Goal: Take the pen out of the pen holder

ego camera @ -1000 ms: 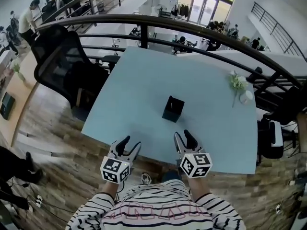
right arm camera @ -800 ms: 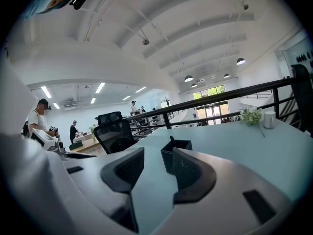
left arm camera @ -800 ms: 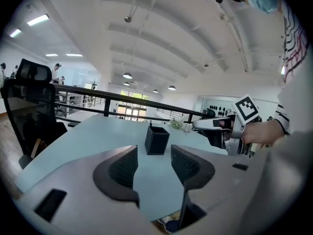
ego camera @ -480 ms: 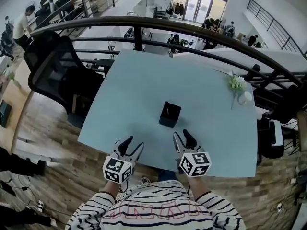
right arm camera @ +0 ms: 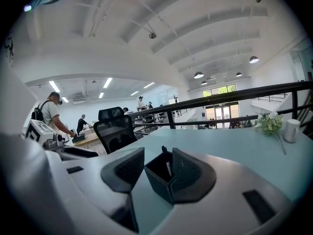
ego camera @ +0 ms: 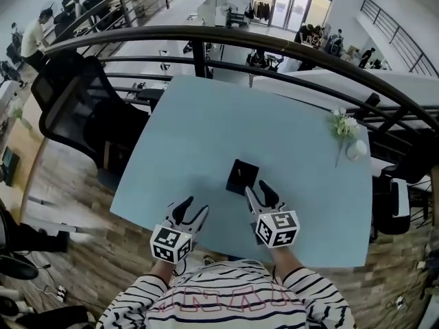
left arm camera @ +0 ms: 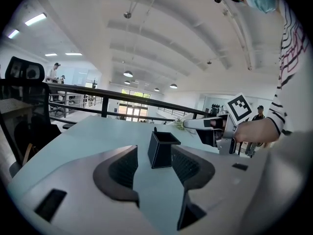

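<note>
A black square pen holder [ego camera: 242, 177] stands on the light blue table [ego camera: 206, 122], near its front edge. A dark pen [right arm camera: 168, 166] leans inside it, its tip showing above the rim [left arm camera: 155, 129]. My right gripper [ego camera: 255, 190] is open just short of the holder, which fills the gap ahead of its jaws [right arm camera: 161, 174]; the pads do not touch it. My left gripper [ego camera: 195, 208] hovers open over the table's front edge, left of the holder and a little farther from it [left arm camera: 161, 150]. Nothing is between its jaws.
A small white vase [ego camera: 356, 149] with pale flowers [ego camera: 343, 123] sits at the table's right edge. A black office chair [ego camera: 75, 94] stands to the left, and a dark railing [ego camera: 274, 43] runs behind the table. People are in the hall beyond.
Both grippers have moved forward over the table's front edge toward the pen holder. The right one has come up close to it. Both stay open.
</note>
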Demonstrator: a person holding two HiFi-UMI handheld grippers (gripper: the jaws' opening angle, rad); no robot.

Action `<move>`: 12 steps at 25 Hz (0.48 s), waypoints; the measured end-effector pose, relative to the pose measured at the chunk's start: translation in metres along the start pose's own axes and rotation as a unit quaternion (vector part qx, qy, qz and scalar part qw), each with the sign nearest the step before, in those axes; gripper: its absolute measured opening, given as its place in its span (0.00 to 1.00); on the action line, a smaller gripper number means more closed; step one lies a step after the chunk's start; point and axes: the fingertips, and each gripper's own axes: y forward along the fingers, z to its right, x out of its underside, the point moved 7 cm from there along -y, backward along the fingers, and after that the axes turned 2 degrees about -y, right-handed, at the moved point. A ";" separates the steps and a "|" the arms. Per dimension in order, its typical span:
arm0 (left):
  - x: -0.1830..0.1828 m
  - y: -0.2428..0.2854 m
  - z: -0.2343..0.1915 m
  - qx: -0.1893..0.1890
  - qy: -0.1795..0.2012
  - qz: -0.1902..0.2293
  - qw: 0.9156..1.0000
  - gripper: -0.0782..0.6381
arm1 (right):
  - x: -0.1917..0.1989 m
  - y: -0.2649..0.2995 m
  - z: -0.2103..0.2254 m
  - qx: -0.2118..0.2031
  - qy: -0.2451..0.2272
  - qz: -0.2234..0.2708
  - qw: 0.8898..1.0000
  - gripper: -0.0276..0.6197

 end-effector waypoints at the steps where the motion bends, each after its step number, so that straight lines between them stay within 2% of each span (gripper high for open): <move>1: -0.001 0.004 -0.001 -0.002 -0.002 -0.001 1.000 0.38 | -0.002 0.005 0.004 -0.004 -0.003 -0.002 1.000 0.33; 12: 0.000 0.034 -0.022 -0.023 -0.022 -0.013 0.999 0.38 | -0.015 0.073 0.015 -0.048 -0.048 -0.023 0.997 0.33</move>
